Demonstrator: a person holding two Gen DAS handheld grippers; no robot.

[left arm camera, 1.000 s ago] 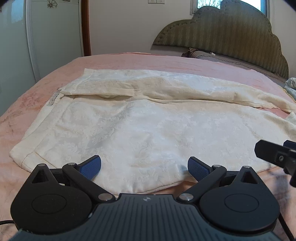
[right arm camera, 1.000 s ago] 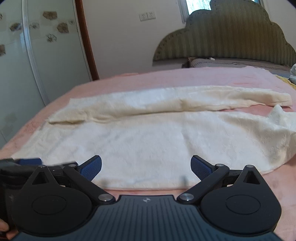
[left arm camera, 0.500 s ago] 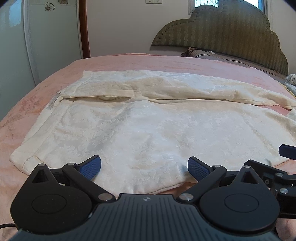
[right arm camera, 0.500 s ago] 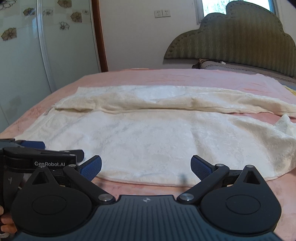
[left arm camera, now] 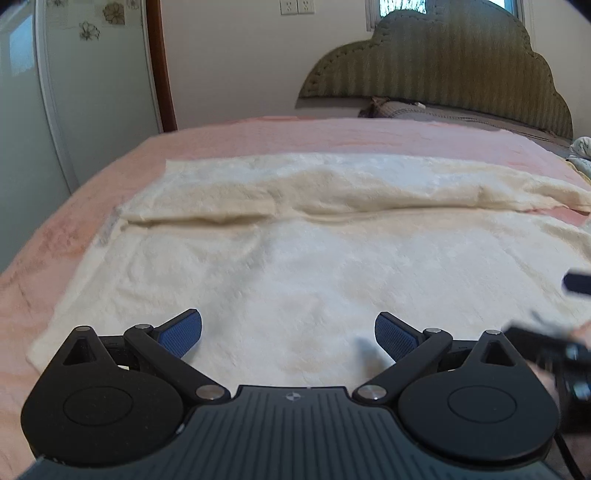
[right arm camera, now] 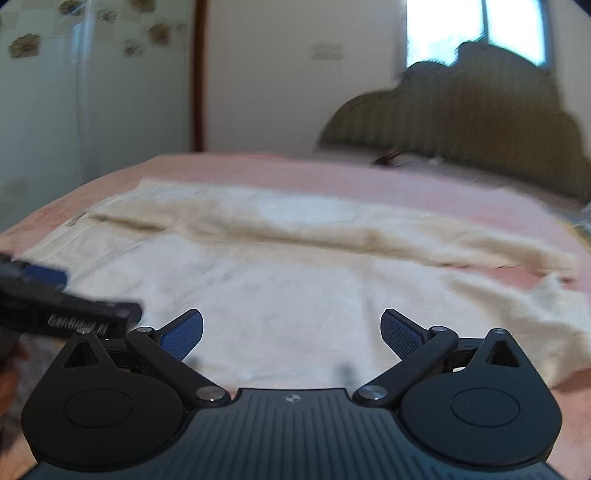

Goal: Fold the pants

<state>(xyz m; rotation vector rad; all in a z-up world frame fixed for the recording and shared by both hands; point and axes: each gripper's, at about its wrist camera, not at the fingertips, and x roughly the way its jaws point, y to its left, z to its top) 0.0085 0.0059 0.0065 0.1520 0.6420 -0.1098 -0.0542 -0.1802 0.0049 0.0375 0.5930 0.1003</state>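
Pink textured bedspread (left arm camera: pixel 258 147) covers bed, landmark for all below. Olive-green scalloped upholstered headboard (left arm camera: pixel 443 62) upright at far end of bedspread. Grey-brown pillow (left arm camera: pixel 402 109) at foot of headboard, touching far edge of bedspread. Brown wooden door frame (left arm camera: pixel 160 66) upright beyond far left corner of bedspread. Pale frosted glass panel with flower decals (left arm camera: pixel 92 55) left of frame. White wall sockets (left arm camera: pixel 297 5) above far edge. Bright window (right arm camera: pixel 476 31) above headboard. Right wrist view blurred.
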